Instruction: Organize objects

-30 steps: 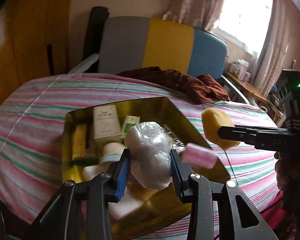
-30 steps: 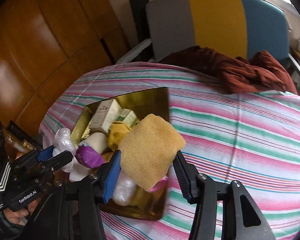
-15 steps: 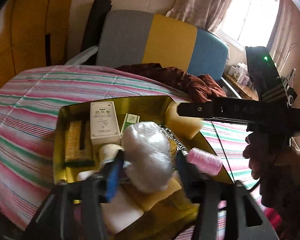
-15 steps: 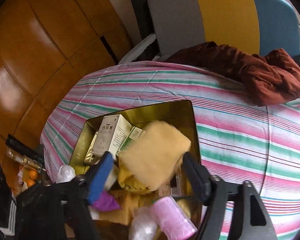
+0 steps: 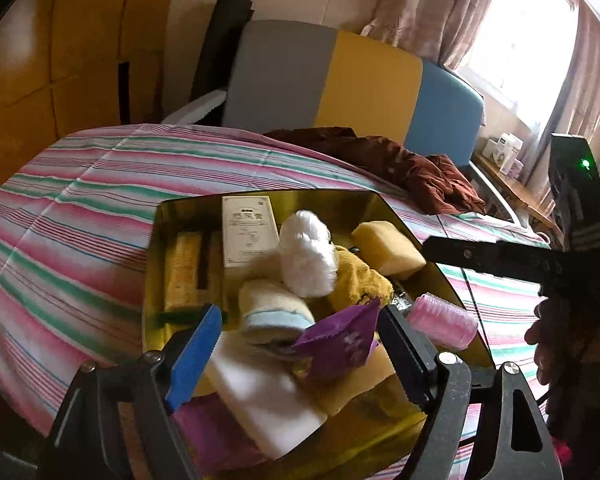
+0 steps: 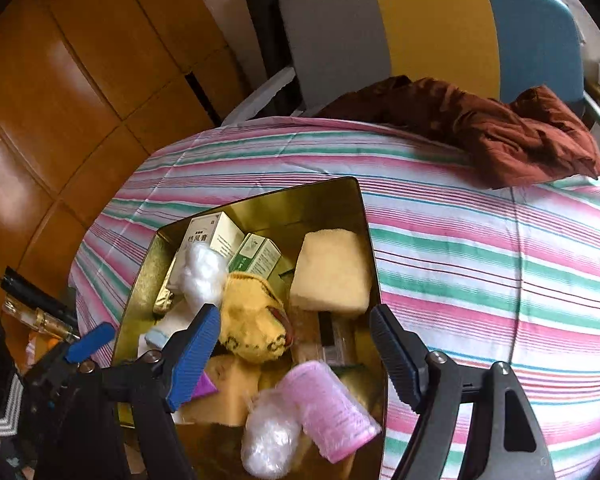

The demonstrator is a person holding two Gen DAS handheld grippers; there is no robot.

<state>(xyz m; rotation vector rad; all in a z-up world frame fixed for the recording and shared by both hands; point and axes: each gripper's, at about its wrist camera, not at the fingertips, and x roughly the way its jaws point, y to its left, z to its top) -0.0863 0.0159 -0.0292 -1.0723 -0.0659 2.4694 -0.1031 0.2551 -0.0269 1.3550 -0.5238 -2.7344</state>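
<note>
A gold tin box (image 5: 156, 264) sits on the striped bed, full of small items. My left gripper (image 5: 300, 356) hovers over its near end with jaws opening and nothing pressed between the pads. The white plastic-wrapped ball (image 5: 306, 258) lies blurred on the pile, beyond the fingertips. My right gripper (image 6: 294, 360) is open above the box (image 6: 340, 192). The yellow sponge (image 6: 332, 272) rests loose against the right wall, past its tips. That sponge (image 5: 388, 248) and the right gripper (image 5: 500, 260) also show at the right of the left wrist view.
In the box lie a white carton (image 5: 248, 232), a rolled towel (image 5: 272, 312), a purple packet (image 5: 340, 344), a yellow cloth (image 6: 256, 320) and a pink roller (image 6: 324, 408). A brown garment (image 6: 500, 128) lies at the bed's far side before a grey, yellow and blue headboard (image 5: 340, 84).
Both grippers let go. The white ball dropped from the left jaws into the box, and the yellow sponge dropped from the right jaws. Both pairs of jaws spread wide.
</note>
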